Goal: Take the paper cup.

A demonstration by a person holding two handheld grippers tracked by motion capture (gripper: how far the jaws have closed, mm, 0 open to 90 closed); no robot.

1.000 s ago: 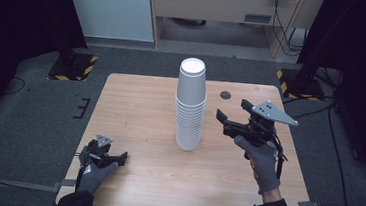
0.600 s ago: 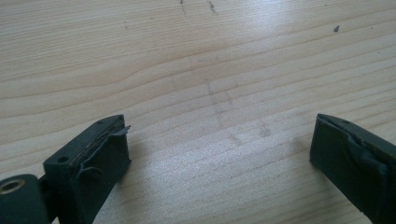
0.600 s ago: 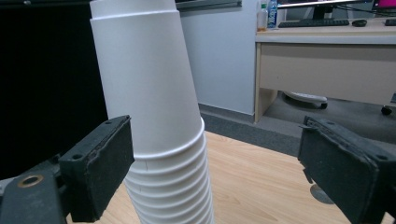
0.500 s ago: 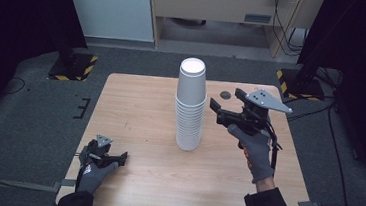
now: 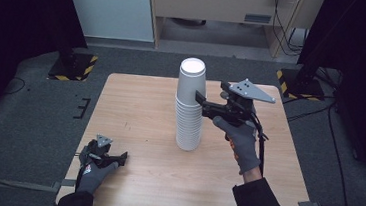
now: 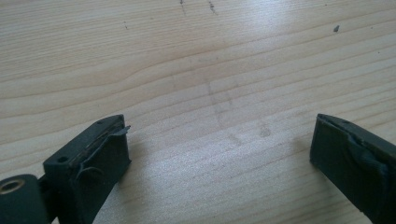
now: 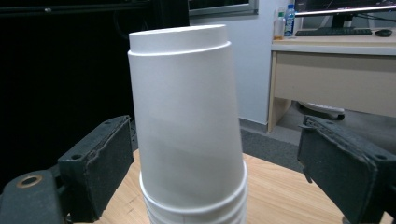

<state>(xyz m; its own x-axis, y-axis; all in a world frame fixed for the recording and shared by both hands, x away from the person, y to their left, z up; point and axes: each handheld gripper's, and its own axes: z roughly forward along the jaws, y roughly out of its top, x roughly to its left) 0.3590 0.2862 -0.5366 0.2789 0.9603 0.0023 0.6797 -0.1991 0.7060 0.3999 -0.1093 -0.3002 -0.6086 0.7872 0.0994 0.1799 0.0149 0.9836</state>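
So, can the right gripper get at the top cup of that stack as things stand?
Probably yes: the right gripper is open, level with the top cup, a jaw on either side, nothing between them.

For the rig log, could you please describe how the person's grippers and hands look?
Both grippers, left and right, are black with two padded jaws, each topped by a grey three-cornered plate. A black cable trails from the right one. Both hands wear grey gloves; the sleeves are dark.

Around the wooden table (image 5: 135, 109) lies dark grey carpet (image 5: 34, 120), with a white cabinet (image 5: 106, 6) and a beige desk (image 5: 214, 5) beyond its far edge and black curtains (image 5: 18, 8) to either side.
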